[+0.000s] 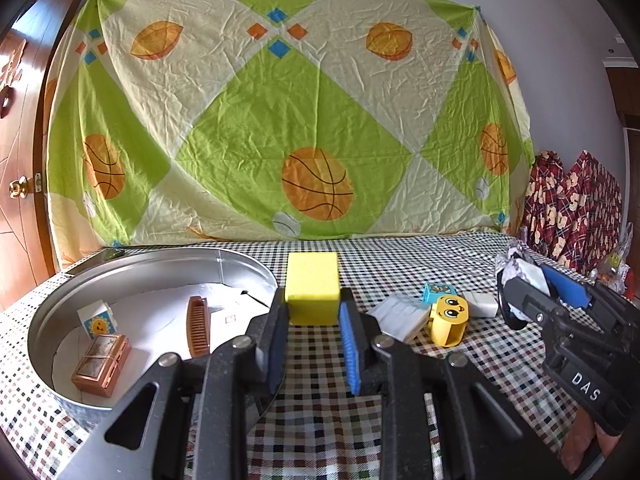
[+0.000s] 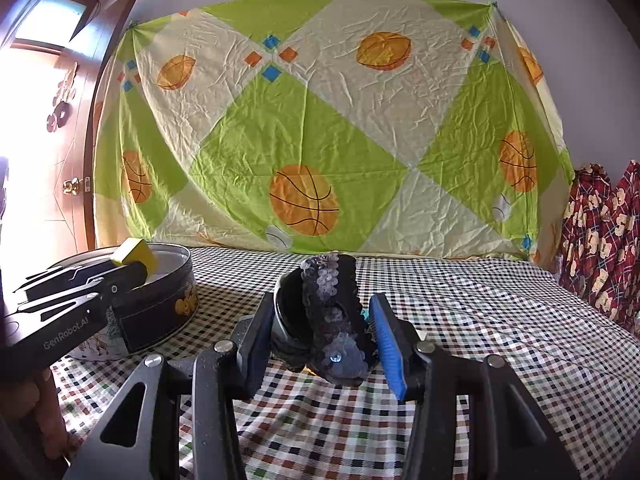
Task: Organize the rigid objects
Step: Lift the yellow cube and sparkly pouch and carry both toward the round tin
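My left gripper (image 1: pixel 314 300) is shut on a yellow cube (image 1: pixel 312 276). In the right wrist view the left gripper (image 2: pixel 132 268) holds that yellow cube (image 2: pixel 134 254) over the near rim of the round metal tin (image 2: pixel 160 320). Inside the tin (image 1: pixel 160 260) lie a white sun block (image 1: pixel 98 318), a copper box (image 1: pixel 102 364) and a brown comb (image 1: pixel 199 326). My right gripper (image 2: pixel 322 308) is shut on a dark sequined band with a black ring (image 2: pixel 332 292), just above the cloth. From the left wrist view the right gripper (image 1: pixel 532 292) is off to the right.
On the checked tablecloth (image 1: pixel 320 420) right of the tin lie a white ridged piece (image 1: pixel 400 316), a blue block (image 1: pixel 438 292), a yellow face block (image 1: pixel 450 320) and a small white block (image 1: pixel 482 304). A patterned sheet (image 2: pixel 320 128) hangs behind; a wooden door (image 1: pixel 16 160) stands left.
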The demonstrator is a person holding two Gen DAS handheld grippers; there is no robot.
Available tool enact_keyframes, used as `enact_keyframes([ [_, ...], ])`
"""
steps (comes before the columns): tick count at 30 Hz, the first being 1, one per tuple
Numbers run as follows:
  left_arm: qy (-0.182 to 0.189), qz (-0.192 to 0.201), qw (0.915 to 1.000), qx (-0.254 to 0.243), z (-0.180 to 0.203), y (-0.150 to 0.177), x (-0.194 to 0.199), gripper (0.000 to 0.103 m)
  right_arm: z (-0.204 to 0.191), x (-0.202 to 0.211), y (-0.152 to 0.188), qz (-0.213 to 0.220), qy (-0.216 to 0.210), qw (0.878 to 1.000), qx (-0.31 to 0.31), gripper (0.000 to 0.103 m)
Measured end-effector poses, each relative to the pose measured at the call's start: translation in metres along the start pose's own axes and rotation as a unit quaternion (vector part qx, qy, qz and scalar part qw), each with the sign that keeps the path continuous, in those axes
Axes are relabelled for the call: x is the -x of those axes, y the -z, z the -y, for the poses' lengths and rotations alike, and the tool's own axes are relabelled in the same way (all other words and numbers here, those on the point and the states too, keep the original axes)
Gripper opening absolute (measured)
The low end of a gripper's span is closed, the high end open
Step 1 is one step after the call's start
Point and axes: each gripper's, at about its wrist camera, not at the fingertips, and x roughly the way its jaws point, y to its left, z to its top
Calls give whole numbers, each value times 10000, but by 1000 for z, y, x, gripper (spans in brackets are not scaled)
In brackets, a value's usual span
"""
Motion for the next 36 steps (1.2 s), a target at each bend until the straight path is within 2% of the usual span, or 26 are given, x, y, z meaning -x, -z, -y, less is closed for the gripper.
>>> enact_keyframes([
  [19,-213,97,9997,64,-18,1,5,23,-29,-6,-1,-95,-200,9997,112,50],
  [36,-472,244,9984,168,-44,3,13,23,-73,-15,-4,-221,-678,9968,353,50],
])
